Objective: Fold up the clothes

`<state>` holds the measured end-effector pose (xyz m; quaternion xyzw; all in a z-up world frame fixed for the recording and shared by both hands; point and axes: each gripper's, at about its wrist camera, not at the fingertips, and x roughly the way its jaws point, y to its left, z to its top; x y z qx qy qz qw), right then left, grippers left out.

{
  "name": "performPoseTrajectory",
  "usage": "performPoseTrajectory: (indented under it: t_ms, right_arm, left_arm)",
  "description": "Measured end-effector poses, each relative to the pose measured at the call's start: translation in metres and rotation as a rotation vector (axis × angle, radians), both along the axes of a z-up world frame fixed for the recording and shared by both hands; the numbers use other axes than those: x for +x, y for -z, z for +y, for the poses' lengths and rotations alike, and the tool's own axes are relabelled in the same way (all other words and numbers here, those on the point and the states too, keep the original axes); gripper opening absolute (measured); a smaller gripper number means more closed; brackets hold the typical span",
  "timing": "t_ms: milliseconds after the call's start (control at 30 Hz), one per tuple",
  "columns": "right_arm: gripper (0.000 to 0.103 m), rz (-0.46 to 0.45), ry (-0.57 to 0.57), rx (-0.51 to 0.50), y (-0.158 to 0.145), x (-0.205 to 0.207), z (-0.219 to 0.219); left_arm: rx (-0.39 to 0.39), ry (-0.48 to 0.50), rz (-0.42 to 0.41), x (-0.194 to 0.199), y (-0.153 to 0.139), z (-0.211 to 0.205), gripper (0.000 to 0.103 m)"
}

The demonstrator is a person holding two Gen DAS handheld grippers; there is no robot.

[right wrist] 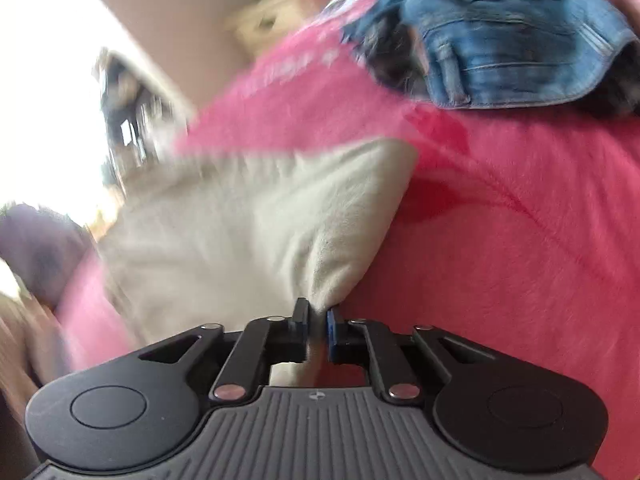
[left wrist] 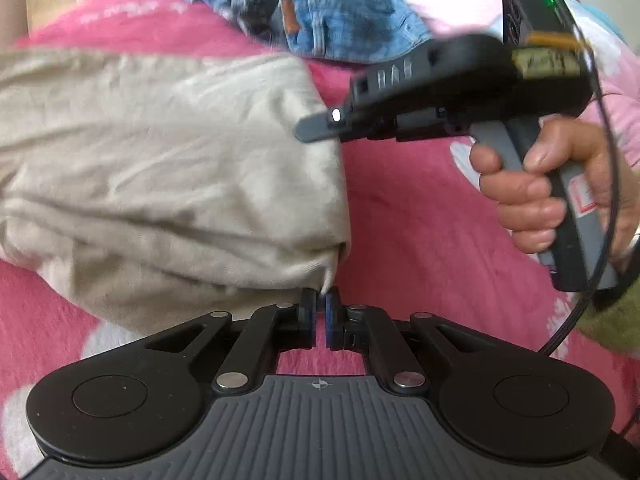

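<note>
The beige garment (left wrist: 160, 168) lay spread over the pink blanket (left wrist: 420, 220) on the bed. The left gripper (left wrist: 320, 310) was closed narrow on its near corner, a small tuft of cloth pinched between the pads. The right gripper (right wrist: 318, 320) likewise clamped a corner of the garment's right edge (that view was blurred). In the left wrist view, a hand (left wrist: 532, 192) held the right gripper's handle above bare blanket just right of the garment's edge. A heap of blue denim (left wrist: 340, 12) sat well apart at the far side, leaving open pink blanket between.
</note>
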<state>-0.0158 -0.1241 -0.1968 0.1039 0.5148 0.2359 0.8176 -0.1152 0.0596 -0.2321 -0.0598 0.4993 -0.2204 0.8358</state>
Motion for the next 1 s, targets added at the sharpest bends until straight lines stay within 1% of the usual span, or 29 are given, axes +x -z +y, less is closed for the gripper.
performPoseTrajectory:
  t_ms: [33, 100, 133, 167, 233, 333, 400, 433, 467, 500, 533, 567, 600, 633, 767, 833, 867, 933, 1000]
  right_arm:
    - [0.017, 0.023, 0.002, -0.024, 0.006, 0.004, -0.001]
    - [0.021, 0.065, 0.076, 0.045, 0.003, 0.01, -0.017]
    - [0.022, 0.05, 0.123, 0.04, -0.002, 0.012, -0.023]
    - [0.026, 0.034, 0.166, 0.039, -0.007, 0.015, -0.028]
    - [0.026, 0.001, 0.221, 0.065, -0.017, 0.025, -0.037]
    - [0.026, -0.015, 0.221, 0.14, -0.013, 0.051, -0.023]
    - [0.026, -0.013, 0.221, 0.176, -0.006, 0.069, -0.012]
    - [0.024, 0.022, 0.239, 0.173, 0.008, 0.077, -0.007]
    - [0.014, 0.054, 0.263, 0.17, 0.02, 0.084, -0.005]
    - [0.013, 0.077, 0.29, 0.176, 0.025, 0.085, -0.006]
    - [0.015, 0.091, 0.302, 0.193, 0.021, 0.083, -0.01]
    - [0.018, 0.104, 0.306, 0.205, 0.016, 0.08, -0.014]
    - [0.025, 0.115, 0.289, 0.213, 0.009, 0.073, -0.017]
    - [0.029, 0.123, 0.262, 0.234, 0.002, 0.064, -0.02]
    - [0.029, 0.166, 0.108, 0.314, -0.023, 0.008, -0.026]
    - [0.029, 0.176, 0.02, 0.331, -0.034, -0.026, -0.014]
    - [0.029, 0.164, -0.025, 0.317, -0.04, -0.043, -0.005]
    - [0.029, 0.056, -0.119, 0.183, -0.051, -0.078, 0.025]
    - [0.029, -0.1, -0.224, -0.008, -0.057, -0.105, 0.063]
  left_arm:
    - [-0.01, -0.002, 0.021, 0.002, 0.004, 0.002, 0.002]
    - [-0.03, 0.003, 0.021, 0.003, 0.005, 0.004, 0.002]
    - [-0.04, 0.006, 0.017, 0.003, 0.004, 0.005, 0.002]
    - [-0.053, 0.003, 0.021, 0.002, 0.004, 0.006, 0.003]
    - [-0.079, -0.015, 0.039, 0.002, 0.006, 0.008, 0.004]
    - [-0.093, -0.032, 0.051, 0.001, 0.007, 0.009, 0.006]
    - [-0.075, -0.032, 0.039, -0.001, 0.005, 0.008, 0.01]
    - [-0.066, -0.037, 0.037, -0.002, 0.004, 0.009, 0.012]
    - [-0.058, -0.044, 0.038, -0.003, 0.003, 0.011, 0.014]
    - [-0.063, -0.067, 0.041, -0.004, 0.003, 0.017, 0.017]
    - [-0.078, -0.103, 0.044, -0.005, 0.003, 0.025, 0.02]
    - [-0.094, -0.14, 0.047, -0.006, 0.003, 0.033, 0.028]
    - [-0.11, -0.176, 0.05, -0.007, 0.003, 0.041, 0.031]
    - [-0.125, -0.212, 0.054, -0.008, 0.003, 0.049, 0.032]
    - [-0.187, -0.357, 0.066, -0.012, 0.002, 0.082, 0.032]
    - [-0.218, -0.429, 0.073, -0.014, 0.002, 0.098, 0.032]
    - [-0.233, -0.465, 0.076, -0.015, 0.002, 0.107, 0.033]
    - [-0.264, -0.538, 0.082, -0.017, 0.002, 0.123, 0.034]
    - [-0.293, -0.604, 0.079, -0.019, 0.002, 0.137, 0.034]
